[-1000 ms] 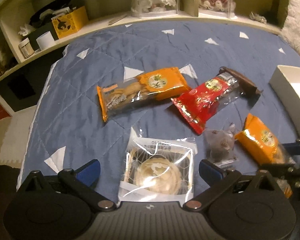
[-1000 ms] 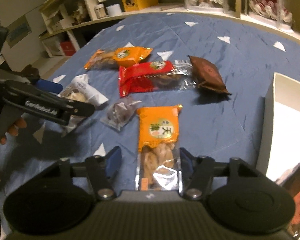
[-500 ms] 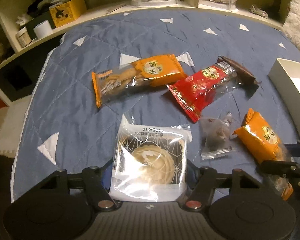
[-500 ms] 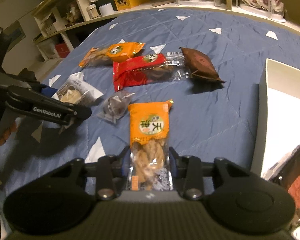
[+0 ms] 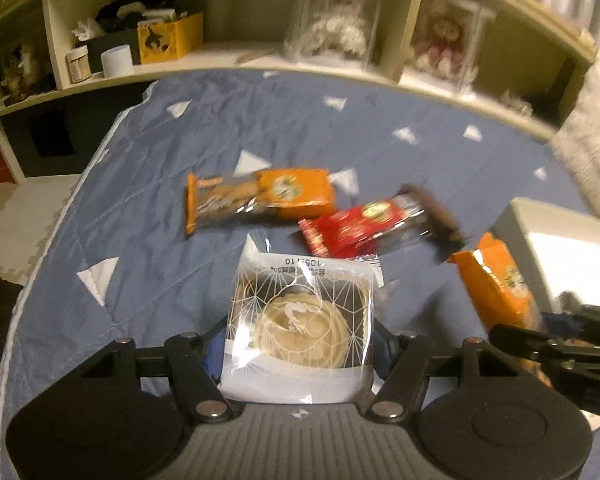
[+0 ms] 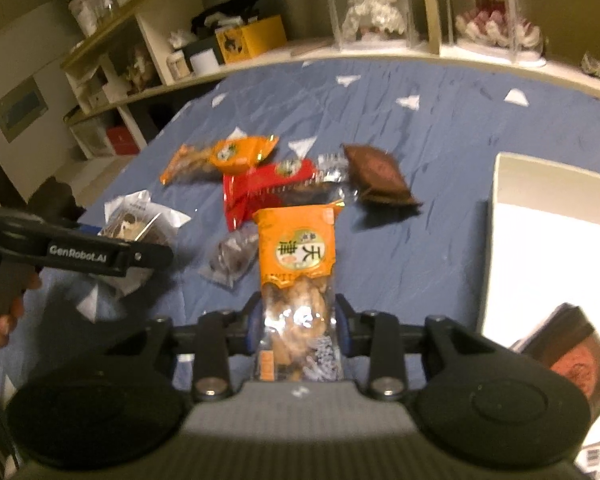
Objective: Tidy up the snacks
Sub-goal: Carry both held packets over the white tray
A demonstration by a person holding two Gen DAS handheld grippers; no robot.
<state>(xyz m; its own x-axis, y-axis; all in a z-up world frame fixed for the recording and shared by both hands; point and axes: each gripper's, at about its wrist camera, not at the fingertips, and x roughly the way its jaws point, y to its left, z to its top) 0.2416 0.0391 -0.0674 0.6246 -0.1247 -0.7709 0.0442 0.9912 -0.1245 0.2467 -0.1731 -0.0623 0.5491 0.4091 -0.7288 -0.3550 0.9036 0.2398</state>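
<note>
My left gripper is shut on a clear-wrapped round pastry and holds it above the blue quilt. My right gripper is shut on an orange snack pack, lifted off the quilt; this pack also shows at the right of the left wrist view. On the quilt lie another orange pack, a red pack, a brown pouch and a small dark wrapped snack. A white box stands at the right.
Low shelves with a yellow box, jars and doll cases run along the quilt's far edge. A dark packet with a red seal lies in the white box. The quilt's left edge drops to the floor.
Both grippers have closed on their snacks and lifted them off the quilt. The views have tilted up and show more of the shelves.
</note>
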